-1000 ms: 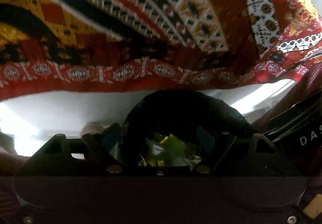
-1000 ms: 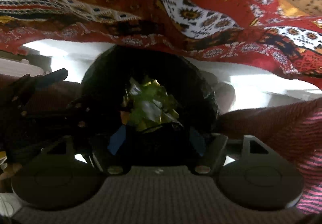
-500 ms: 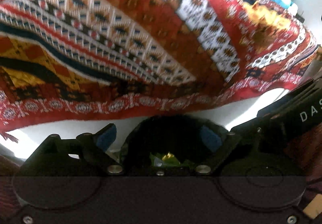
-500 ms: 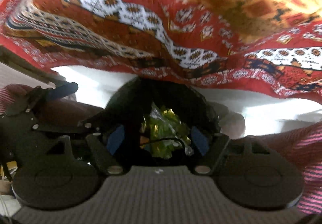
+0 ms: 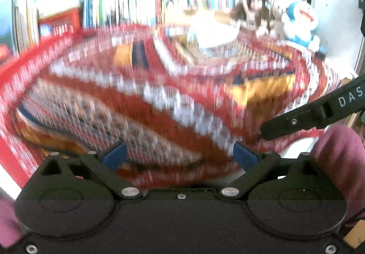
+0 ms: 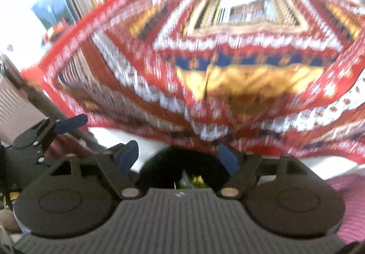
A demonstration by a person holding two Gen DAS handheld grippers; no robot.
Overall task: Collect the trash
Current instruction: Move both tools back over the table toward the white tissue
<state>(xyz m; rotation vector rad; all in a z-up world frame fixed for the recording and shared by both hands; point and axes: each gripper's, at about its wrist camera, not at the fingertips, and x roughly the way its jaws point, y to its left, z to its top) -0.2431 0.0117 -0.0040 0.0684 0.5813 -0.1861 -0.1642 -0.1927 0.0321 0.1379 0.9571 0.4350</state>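
Left wrist view
Landmark: the patterned tablecloth [image 5: 159,94], blurred by motion, fills the centre; all places below are given against it.
Left gripper [image 5: 180,154]: its jaws have just been opening and now stand as wide as they go. Nothing lies between the blue pads [image 5: 114,155]; you see only cloth behind them.
Other gripper: one black finger [image 5: 308,117] crosses the cloth's right edge.
Beyond the cloth: a bookshelf [image 5: 127,2] and a blue plush toy [image 5: 301,23] stand at its far side.
Trash: not visible in this view.

Right wrist view
Right gripper [image 6: 178,158]: its jaws have just been opening and stand well apart, with no grip on anything.
Trash bag [image 6: 180,171]: the black bag sits below the cloth's near hem, its mouth between and under the pads without touching them.
Trash [image 6: 191,179]: green and gold wrappers show inside the bag, so this load appears delivered.
Left gripper: seen at the cloth's lower left corner, empty.

Step in hand (judged)
Action: lift both tools clear of the bag toward the tabletop.
Advice: keep both jaws wide, clear the hanging hem before you move forward, and slow down until the picture sharpens enough to find the next piece.
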